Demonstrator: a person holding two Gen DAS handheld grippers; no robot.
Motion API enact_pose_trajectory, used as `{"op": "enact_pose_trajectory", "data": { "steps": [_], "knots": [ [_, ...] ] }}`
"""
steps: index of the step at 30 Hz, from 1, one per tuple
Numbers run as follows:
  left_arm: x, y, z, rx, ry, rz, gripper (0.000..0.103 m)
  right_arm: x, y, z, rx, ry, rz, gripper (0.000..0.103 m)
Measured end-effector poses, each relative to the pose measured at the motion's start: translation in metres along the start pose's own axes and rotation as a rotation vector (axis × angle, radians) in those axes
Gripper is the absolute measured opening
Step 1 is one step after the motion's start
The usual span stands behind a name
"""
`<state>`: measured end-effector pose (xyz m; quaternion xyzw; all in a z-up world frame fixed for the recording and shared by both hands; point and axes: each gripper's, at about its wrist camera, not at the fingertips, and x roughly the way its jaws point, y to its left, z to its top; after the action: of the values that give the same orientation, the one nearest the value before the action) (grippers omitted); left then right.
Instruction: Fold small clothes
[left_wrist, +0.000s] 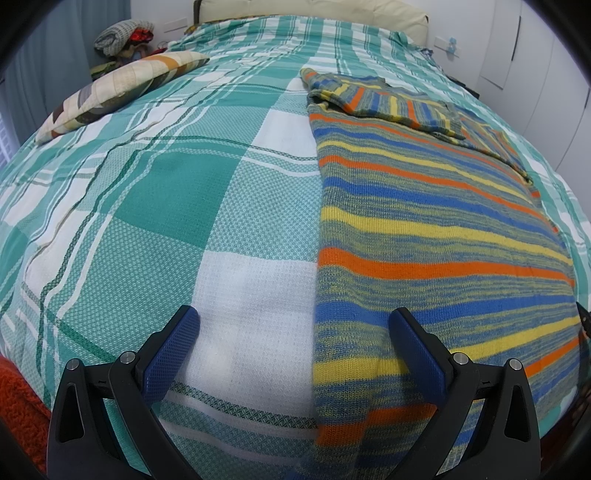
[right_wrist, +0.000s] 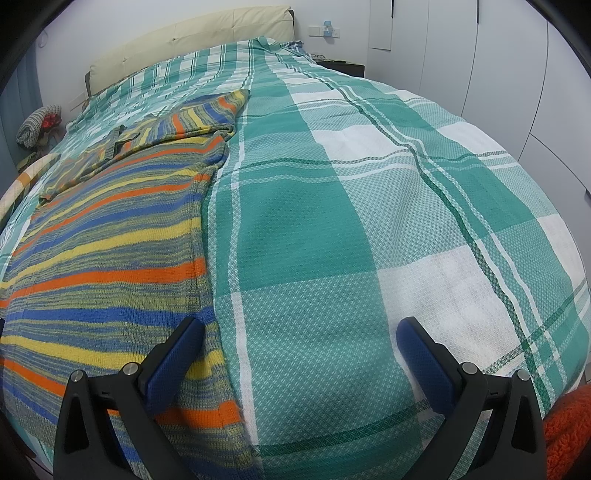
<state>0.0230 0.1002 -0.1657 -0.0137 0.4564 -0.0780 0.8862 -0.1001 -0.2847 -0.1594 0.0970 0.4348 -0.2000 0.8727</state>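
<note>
A striped knit sweater (left_wrist: 424, 221) in blue, yellow, orange and grey lies flat on the green-and-white checked bedspread (left_wrist: 147, 206). Its sleeves are folded across the top of the body. My left gripper (left_wrist: 293, 321) is open and empty, low over the sweater's left bottom edge, with one finger over the bedspread and one over the knit. In the right wrist view the sweater (right_wrist: 110, 236) lies to the left on the bedspread (right_wrist: 332, 206). My right gripper (right_wrist: 300, 330) is open and empty over the sweater's right bottom edge.
A patchwork pillow (left_wrist: 122, 92) lies at the bed's far left, with a pile of clothes (left_wrist: 123, 35) behind it. A cream headboard (right_wrist: 192, 40) is at the far end. White wardrobe doors (right_wrist: 498, 74) stand on the right. An orange fuzzy cloth (right_wrist: 569, 435) is at the near bed edge.
</note>
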Motion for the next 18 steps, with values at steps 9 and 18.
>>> {"op": "enact_pose_trajectory", "data": {
  "steps": [9,18],
  "knots": [
    [0.0,-0.0004,0.0002,0.001,0.0,0.001,0.103,-0.0005,0.0006,-0.001,-0.001,-0.002,-0.001,0.103],
    [0.0003,-0.0002,-0.0004,0.003,0.001,0.001,0.103,-0.001,0.001,-0.002,-0.001,-0.003,-0.002,0.103]
  ]
}}
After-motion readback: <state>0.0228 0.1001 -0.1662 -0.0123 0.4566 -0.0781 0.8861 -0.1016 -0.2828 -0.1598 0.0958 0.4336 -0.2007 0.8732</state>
